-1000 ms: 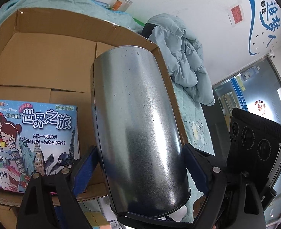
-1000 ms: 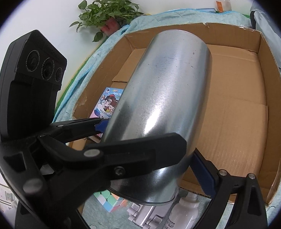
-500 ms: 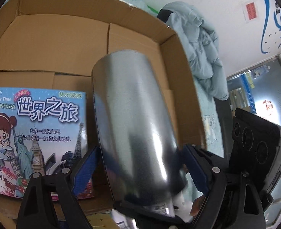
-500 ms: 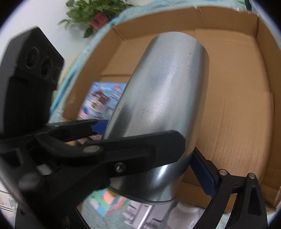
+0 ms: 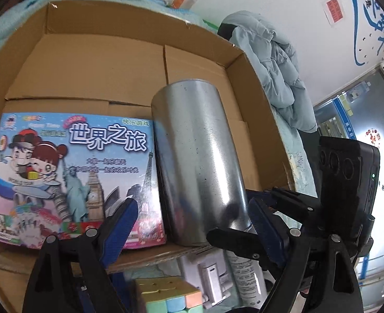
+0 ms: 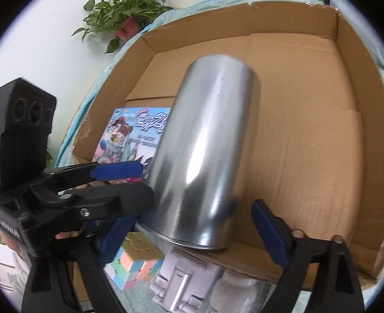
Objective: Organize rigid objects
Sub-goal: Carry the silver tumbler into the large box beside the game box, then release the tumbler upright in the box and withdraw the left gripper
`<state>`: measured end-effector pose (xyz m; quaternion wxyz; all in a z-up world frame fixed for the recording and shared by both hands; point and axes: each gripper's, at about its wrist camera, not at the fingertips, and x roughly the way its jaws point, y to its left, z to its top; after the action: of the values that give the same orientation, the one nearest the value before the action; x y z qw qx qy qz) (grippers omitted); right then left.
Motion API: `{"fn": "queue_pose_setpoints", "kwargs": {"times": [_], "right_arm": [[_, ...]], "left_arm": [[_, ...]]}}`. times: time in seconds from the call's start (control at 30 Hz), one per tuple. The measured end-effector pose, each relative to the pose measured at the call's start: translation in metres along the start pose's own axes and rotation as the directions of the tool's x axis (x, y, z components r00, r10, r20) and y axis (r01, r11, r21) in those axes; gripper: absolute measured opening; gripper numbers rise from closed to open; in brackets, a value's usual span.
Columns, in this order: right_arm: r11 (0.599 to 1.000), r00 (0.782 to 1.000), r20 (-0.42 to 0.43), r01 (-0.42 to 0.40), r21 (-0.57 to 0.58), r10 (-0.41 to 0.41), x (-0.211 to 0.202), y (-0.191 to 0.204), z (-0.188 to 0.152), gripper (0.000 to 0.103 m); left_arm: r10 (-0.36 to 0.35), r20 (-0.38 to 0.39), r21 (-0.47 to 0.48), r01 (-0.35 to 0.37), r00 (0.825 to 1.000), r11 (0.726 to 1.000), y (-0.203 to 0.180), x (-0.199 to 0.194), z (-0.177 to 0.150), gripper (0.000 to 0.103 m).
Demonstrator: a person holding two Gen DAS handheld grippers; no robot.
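Note:
A tall silver metal can (image 5: 199,161) lies inside the open cardboard box (image 5: 100,23), beside a colourful board game box (image 5: 72,172); it also shows in the right wrist view (image 6: 205,161). My left gripper (image 5: 192,224) is open, its blue pads standing apart on either side of the can's near end. My right gripper (image 6: 192,229) is open too, with its pads clear of the can. The cardboard box (image 6: 348,156) and the game box (image 6: 132,140) show in the right wrist view.
A pastel puzzle cube (image 6: 132,260), a grey plastic device (image 6: 184,281) and a white bottle (image 6: 233,292) lie on the blue cloth before the box's near wall. A potted plant (image 6: 121,13) stands far left. A grey jacket (image 5: 275,62) lies right of the box.
The can was lowered into the box next to the game box. Both grippers opened, let go of it and drew back.

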<state>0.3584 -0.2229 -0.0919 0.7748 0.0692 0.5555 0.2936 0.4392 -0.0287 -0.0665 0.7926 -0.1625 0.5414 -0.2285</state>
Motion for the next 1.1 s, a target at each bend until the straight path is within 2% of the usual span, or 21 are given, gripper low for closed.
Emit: {"fn": "queue_pose_setpoints", "kwargs": {"times": [0.1,0.23,0.33,0.43,0.47,0.53,0.57,0.6,0.67,0.7,0.73,0.8,0.87,1.0,1.03,1.07,1.1], "right_arm": [[0.999,0.999,0.012,0.039,-0.023,-0.039,-0.001,0.010,-0.002,0.084],[0.999,0.999,0.008,0.042,-0.005,-0.042,0.000,0.008,-0.002,0.084],[0.999,0.999,0.008,0.044,0.002,-0.044,-0.001,0.009,-0.003,0.086],[0.999,0.998,0.046,0.039,-0.011,-0.039,-0.009,0.017,-0.011,0.088],[0.998,0.996,0.071,0.058,-0.023,-0.056,-0.014,0.020,-0.015,0.092],[0.992,0.986,0.132,0.113,-0.054,-0.105,-0.029,0.028,-0.030,0.098],[0.986,0.975,0.170,0.154,-0.071,-0.140,-0.037,0.033,-0.040,0.103],[0.976,0.962,0.207,0.201,-0.080,-0.181,-0.045,0.037,-0.049,0.102],[0.958,0.926,0.287,0.276,-0.077,-0.244,-0.061,0.044,-0.070,0.102],[0.955,0.912,0.322,0.289,-0.070,-0.252,-0.068,0.047,-0.081,0.102],[0.953,0.898,0.357,0.296,-0.062,-0.256,-0.075,0.050,-0.093,0.102],[0.953,0.880,0.398,0.298,-0.044,-0.257,-0.086,0.055,-0.112,0.102],[0.953,0.866,0.425,0.303,-0.026,-0.264,-0.095,0.060,-0.130,0.102],[0.953,0.856,0.447,0.301,-0.021,-0.261,-0.106,0.068,-0.155,0.100],[0.952,0.855,0.449,0.304,-0.029,-0.259,-0.108,0.070,-0.158,0.096],[0.952,0.852,0.455,0.305,-0.031,-0.259,-0.111,0.075,-0.164,0.084],[0.952,0.849,0.459,0.305,-0.026,-0.260,-0.113,0.078,-0.168,0.077]], "left_arm": [[0.036,0.057,0.044,-0.039,0.998,0.998,-0.005,-0.021,-0.011,0.086],[0.076,0.147,0.076,-0.088,0.986,0.993,-0.010,-0.051,-0.026,0.086],[0.106,0.224,0.102,-0.131,0.969,0.986,-0.015,-0.072,-0.039,0.087],[0.140,0.292,0.114,-0.179,0.946,0.977,-0.022,-0.089,-0.051,0.097],[0.165,0.335,0.119,-0.215,0.928,0.969,-0.026,-0.099,-0.058,0.102],[0.211,0.404,0.128,-0.283,0.890,0.951,-0.035,-0.111,-0.070,0.102],[0.248,0.457,0.135,-0.342,0.854,0.930,-0.041,-0.121,-0.082,0.102],[0.275,0.494,0.135,-0.385,0.825,0.913,-0.045,-0.129,-0.092,0.102],[0.301,0.546,0.127,-0.432,0.782,0.893,-0.051,-0.140,-0.110,0.102],[0.304,0.573,0.124,-0.447,0.761,0.886,-0.056,-0.146,-0.123,0.102],[0.305,0.588,0.122,-0.455,0.749,0.882,-0.059,-0.150,-0.134,0.102],[0.294,0.598,0.120,-0.446,0.745,0.887,-0.063,-0.157,-0.157,0.102],[0.283,0.593,0.117,-0.428,0.754,0.896,-0.067,-0.160,-0.176,0.102],[0.272,0.587,0.117,-0.411,0.763,0.904,-0.076,-0.169,-0.209,0.102],[0.263,0.583,0.121,-0.403,0.768,0.907,-0.078,-0.173,-0.216,0.102],[0.254,0.582,0.128,-0.395,0.772,0.910,-0.081,-0.176,-0.224,0.101],[0.246,0.584,0.133,-0.390,0.774,0.911,-0.084,-0.180,-0.231,0.091]]}}
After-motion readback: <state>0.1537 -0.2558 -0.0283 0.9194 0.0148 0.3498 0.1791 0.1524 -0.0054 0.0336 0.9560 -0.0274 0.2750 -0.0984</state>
